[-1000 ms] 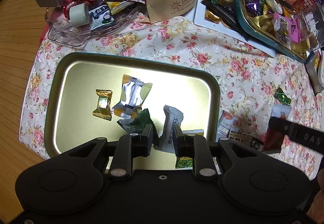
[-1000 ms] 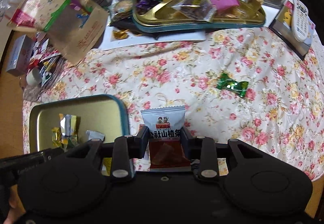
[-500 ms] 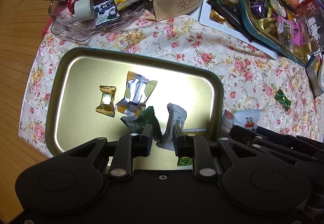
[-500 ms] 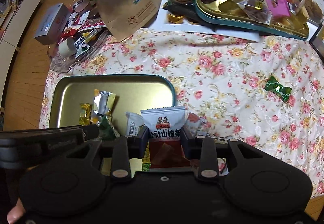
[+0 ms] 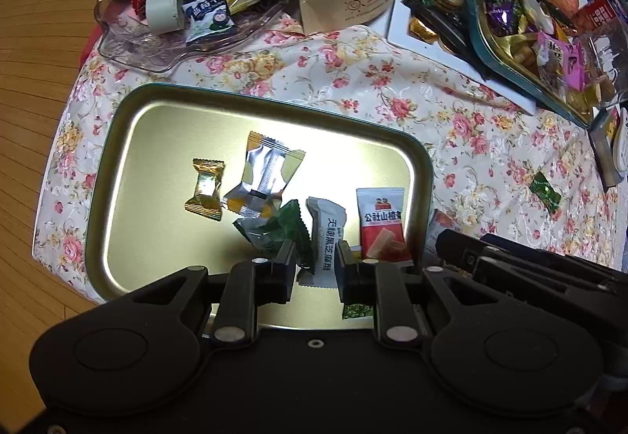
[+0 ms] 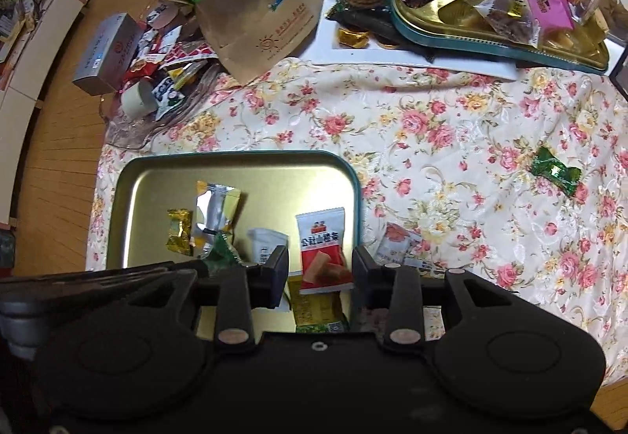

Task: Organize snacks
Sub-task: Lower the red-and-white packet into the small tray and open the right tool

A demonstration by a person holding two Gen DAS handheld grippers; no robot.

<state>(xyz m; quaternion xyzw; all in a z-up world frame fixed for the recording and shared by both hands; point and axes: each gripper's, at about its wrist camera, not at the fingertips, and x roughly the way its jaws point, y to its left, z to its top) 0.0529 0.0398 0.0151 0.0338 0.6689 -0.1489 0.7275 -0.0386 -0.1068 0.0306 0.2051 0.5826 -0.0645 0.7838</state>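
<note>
From the right wrist view, the right gripper (image 6: 320,265) points steeply down over the gold rectangular metal tray with a teal rim (image 6: 243,155). Its jaws are opening, and the red-and-white hawthorn snack packet (image 6: 322,249) sits between them without either pad pressing on it, lying in the tray's 4 o'clock corner. Just outside the rim at 3 o'clock lies a pale packet with a red picture (image 6: 398,241) on the floral tablecloth (image 6: 431,112).

From the left wrist view, the left gripper (image 5: 316,267) points straight down over the tray; its fingers stand slightly apart with nothing pinched, and a grey-white stick packet with dark lettering (image 5: 325,233) lies on the tray below the gap. Beside that, toward 9 o'clock, lie a dark green crinkled wrapper (image 5: 282,229), then a silver-and-yellow pillow packet (image 5: 267,171) and a gold twist-wrapped candy (image 5: 206,184).

Farther out at 2 o'clock on the cloth is a lone green foil candy (image 6: 555,173). At 12 o'clock stands a brown paper bag (image 6: 259,13), and at 1 o'clock a second gold tray heaped with sweets (image 6: 490,37).
</note>
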